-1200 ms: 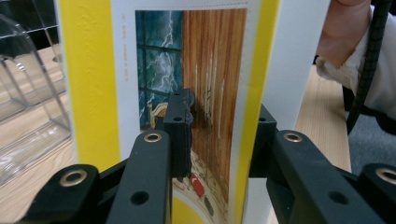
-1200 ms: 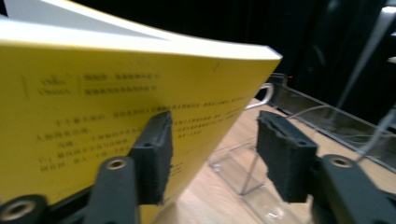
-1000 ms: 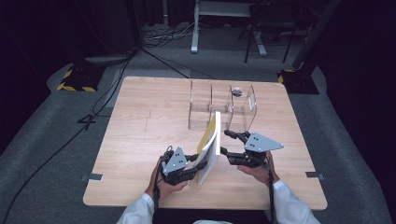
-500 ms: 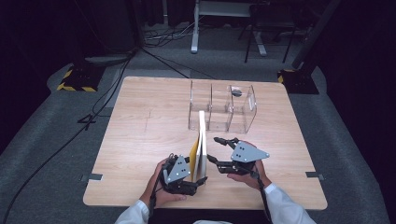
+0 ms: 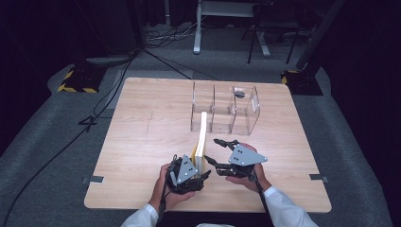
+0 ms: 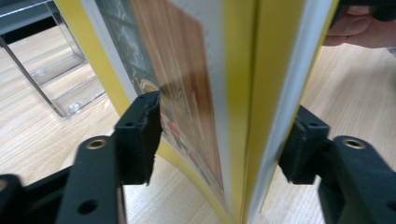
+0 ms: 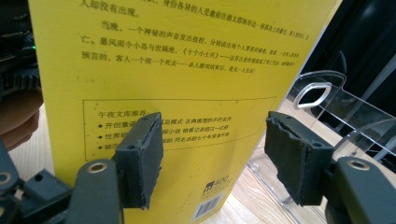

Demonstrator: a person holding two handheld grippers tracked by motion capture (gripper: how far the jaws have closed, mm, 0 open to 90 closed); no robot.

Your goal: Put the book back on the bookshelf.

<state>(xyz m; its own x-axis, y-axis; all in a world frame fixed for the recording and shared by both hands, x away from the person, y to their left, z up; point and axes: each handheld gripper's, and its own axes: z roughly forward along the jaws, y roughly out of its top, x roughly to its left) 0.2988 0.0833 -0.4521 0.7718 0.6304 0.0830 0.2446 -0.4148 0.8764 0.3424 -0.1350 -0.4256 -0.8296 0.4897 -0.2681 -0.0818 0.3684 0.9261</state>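
Observation:
A yellow paperback book (image 5: 202, 137) stands on its edge on the table, near the front. My left gripper (image 5: 197, 166) is at its lower end. In the left gripper view the book (image 6: 233, 93) sits between the jaws, which have just been closing, and both pads touch its covers; the front cover bows outward. My right gripper (image 5: 213, 152) is just right of the book, open. In the right gripper view its jaws (image 7: 212, 158) face the printed back cover (image 7: 177, 70) with nothing between them.
A clear plastic organizer (image 5: 226, 111) with three compartments stands behind the book, with a small dark object (image 5: 239, 93) in its right compartment. Its wall shows close by in the right gripper view (image 7: 327, 107). Bare wooden table (image 5: 142, 142) lies to the left.
The book has swung from a rightward lean to nearly upright. The right gripper has moved left and nearer, close to the book's back cover. The left gripper stays at the book's base.

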